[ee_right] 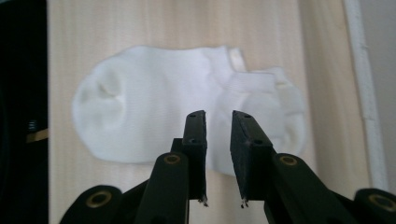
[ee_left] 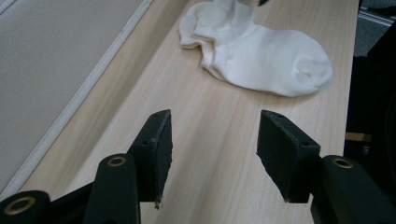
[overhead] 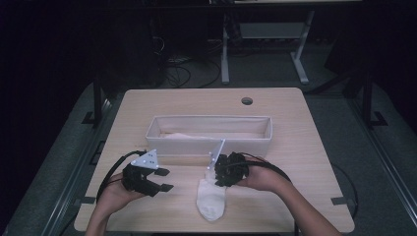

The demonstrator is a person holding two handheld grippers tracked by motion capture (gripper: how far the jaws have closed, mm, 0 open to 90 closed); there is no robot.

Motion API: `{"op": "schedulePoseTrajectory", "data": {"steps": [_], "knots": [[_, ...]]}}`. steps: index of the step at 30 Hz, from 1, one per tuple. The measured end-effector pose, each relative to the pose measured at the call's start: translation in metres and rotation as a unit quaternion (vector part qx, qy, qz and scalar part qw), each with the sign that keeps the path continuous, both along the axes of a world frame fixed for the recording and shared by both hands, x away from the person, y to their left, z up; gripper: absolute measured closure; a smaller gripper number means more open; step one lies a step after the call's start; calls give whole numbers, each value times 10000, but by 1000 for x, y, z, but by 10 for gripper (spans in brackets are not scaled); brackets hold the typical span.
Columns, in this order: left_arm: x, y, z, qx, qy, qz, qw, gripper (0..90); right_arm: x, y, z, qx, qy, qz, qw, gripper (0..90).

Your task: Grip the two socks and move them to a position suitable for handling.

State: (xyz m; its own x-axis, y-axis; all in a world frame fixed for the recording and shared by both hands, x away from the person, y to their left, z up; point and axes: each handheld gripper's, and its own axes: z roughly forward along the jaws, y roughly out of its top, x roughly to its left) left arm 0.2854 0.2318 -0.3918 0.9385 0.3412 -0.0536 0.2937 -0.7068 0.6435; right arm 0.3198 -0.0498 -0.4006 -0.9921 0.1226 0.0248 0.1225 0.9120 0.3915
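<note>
A white ankle sock (overhead: 210,199) lies flat on the wooden table near its front edge, toe toward the person. In the left gripper view the sock (ee_left: 261,60) lies ahead of the jaws, cuff bunched up. My right gripper (overhead: 215,176) hovers over the sock's cuff end. In the right gripper view its jaws (ee_right: 218,116) stand a narrow gap apart above the sock (ee_right: 154,107), with nothing pinched between them. My left gripper (overhead: 164,179) rests to the left of the sock, apart from it, jaws (ee_left: 215,121) wide and empty over bare wood.
A long white fabric bin (overhead: 206,146) stands across the middle of the table just behind both grippers, with something pale inside (overhead: 187,135). Its wall (ee_left: 46,56) runs close along the left gripper. A cable hole (overhead: 247,101) sits at the table's far side.
</note>
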Motion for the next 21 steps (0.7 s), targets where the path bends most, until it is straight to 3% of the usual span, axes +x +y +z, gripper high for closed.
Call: {"op": "schedulePoseTrajectory", "data": {"steps": [3,12,17,21], "knots": [[0,0,0,0,10,-5,10000,450,9,0,-2,40,48,-74,10000,739],[0,1,0,-10,-1,-2,10000,450,20,9,-21,-282,65,-150,9995,704],[0,1,0,-15,6,2,10000,449,25,10,-30,-380,96,-134,9991,841],[0,2,0,-17,4,13,10000,449,21,8,-21,-286,172,-163,9993,864]]}}
